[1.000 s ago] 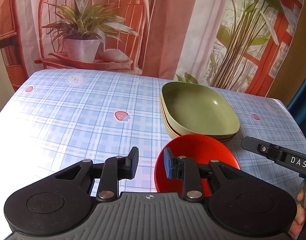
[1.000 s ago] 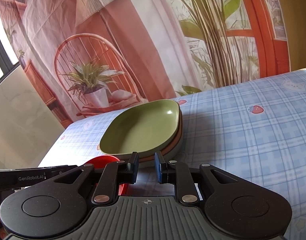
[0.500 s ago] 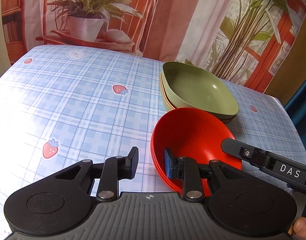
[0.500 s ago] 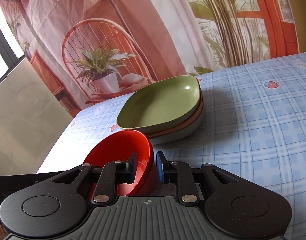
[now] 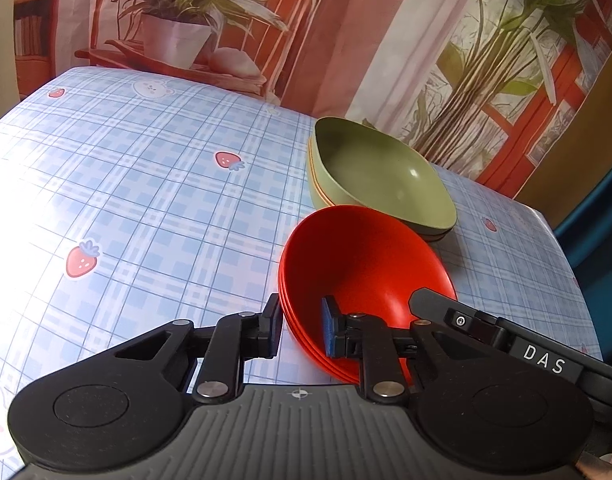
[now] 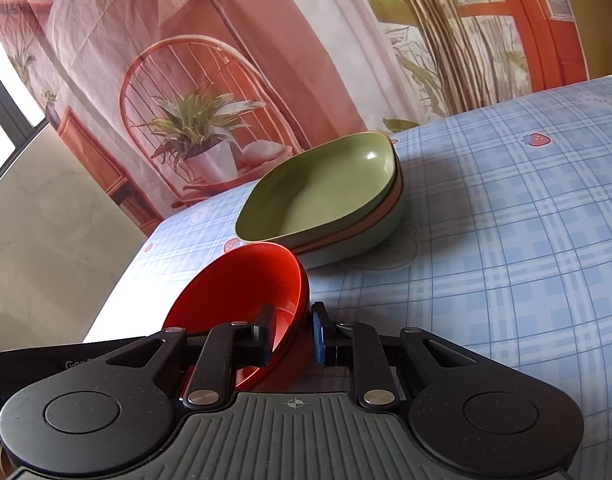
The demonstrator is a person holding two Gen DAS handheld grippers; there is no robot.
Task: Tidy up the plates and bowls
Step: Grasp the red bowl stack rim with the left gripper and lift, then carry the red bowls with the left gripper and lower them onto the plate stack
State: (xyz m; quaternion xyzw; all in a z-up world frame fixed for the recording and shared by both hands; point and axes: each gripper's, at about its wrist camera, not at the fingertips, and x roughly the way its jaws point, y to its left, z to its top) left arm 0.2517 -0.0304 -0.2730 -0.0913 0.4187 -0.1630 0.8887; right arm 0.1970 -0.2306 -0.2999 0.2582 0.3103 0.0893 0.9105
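A stack of red bowls [image 5: 362,264] is held tilted above the blue checked tablecloth [image 5: 146,208], just in front of a stack of squarish plates with a green one on top [image 5: 382,176]. My left gripper [image 5: 302,328] straddles the bowls' near-left rim, one finger outside, one inside. My right gripper [image 6: 292,336] straddles the opposite rim of the red bowls [image 6: 246,284]. Both pairs of jaws stand narrow around the rim. The green plate stack [image 6: 322,196] lies beyond. The right gripper's body also shows in the left wrist view [image 5: 506,340].
The tablecloth [image 6: 506,240] has strawberry and bear prints. A printed backdrop with a plant and chair hangs behind the table. The table's left edge [image 6: 118,292] is close to the bowls in the right wrist view.
Both grippers have moved forward and up with the red bowls, which now sit tilted nearer the green plate stack. Both cameras rose and pitched down.
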